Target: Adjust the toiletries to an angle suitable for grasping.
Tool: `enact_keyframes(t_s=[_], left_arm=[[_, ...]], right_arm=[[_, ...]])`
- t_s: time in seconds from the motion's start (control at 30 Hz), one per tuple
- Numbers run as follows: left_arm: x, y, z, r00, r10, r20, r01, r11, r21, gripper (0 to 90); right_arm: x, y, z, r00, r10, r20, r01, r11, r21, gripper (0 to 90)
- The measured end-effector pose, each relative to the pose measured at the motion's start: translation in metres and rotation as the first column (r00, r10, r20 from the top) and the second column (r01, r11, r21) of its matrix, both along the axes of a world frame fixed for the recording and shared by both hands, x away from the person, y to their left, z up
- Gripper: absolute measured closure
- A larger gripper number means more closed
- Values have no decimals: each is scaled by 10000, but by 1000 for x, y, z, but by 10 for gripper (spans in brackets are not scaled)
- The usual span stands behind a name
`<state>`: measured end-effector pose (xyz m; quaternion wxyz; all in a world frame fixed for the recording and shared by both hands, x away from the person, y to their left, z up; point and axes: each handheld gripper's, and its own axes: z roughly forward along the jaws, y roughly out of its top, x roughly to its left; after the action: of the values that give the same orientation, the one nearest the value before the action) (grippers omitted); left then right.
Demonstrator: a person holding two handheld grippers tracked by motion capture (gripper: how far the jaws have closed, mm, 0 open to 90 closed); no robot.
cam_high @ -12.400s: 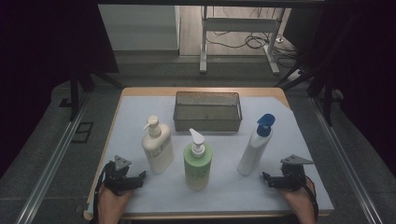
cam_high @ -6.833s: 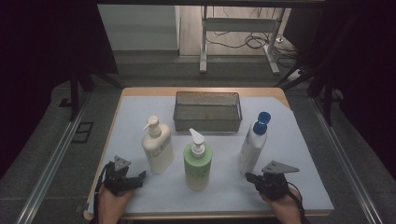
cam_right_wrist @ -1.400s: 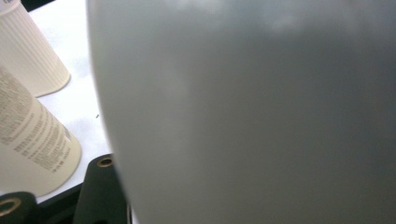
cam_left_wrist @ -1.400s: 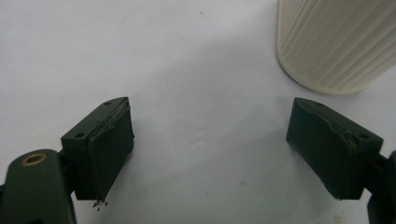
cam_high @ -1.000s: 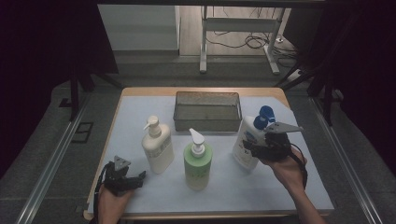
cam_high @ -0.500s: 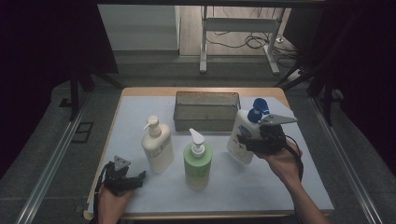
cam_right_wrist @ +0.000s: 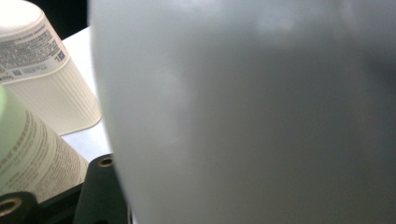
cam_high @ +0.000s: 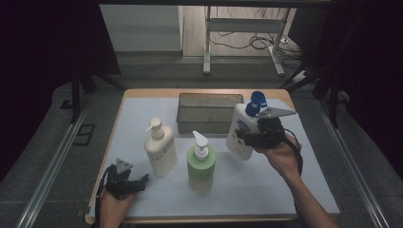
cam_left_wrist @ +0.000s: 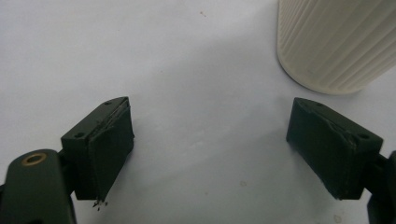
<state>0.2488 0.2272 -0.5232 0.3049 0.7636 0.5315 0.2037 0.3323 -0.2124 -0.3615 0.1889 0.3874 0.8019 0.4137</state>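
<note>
1. The white bottle (cam_high: 241, 133) is tilted, long axis leaning right, blue cap (cam_high: 257, 99) uppermost, held above the bench (cam_high: 304, 190) just right of the wire basket (cam_high: 209, 113).
2. The right forearm reaches in from bottom right; the left hand rests near the cream pump bottle (cam_high: 159, 148).
3. The right hand-held gripper (cam_high: 248, 137) is clamped on the white bottle's body.
4. The left hand-held gripper (cam_left_wrist: 208, 154) has its jaws wide apart, holding nothing.

Table lit from above, dark surround — right gripper view blurred.
</note>
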Motion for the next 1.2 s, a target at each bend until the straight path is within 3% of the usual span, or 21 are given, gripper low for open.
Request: enact_keyframes(t_s=[1.2], left_arm=[[0,0,0,10000,11,9,-11,10000,-43,146]], right_arm=[[42,48,31,9998,197,42,-197,9998,55,407]])
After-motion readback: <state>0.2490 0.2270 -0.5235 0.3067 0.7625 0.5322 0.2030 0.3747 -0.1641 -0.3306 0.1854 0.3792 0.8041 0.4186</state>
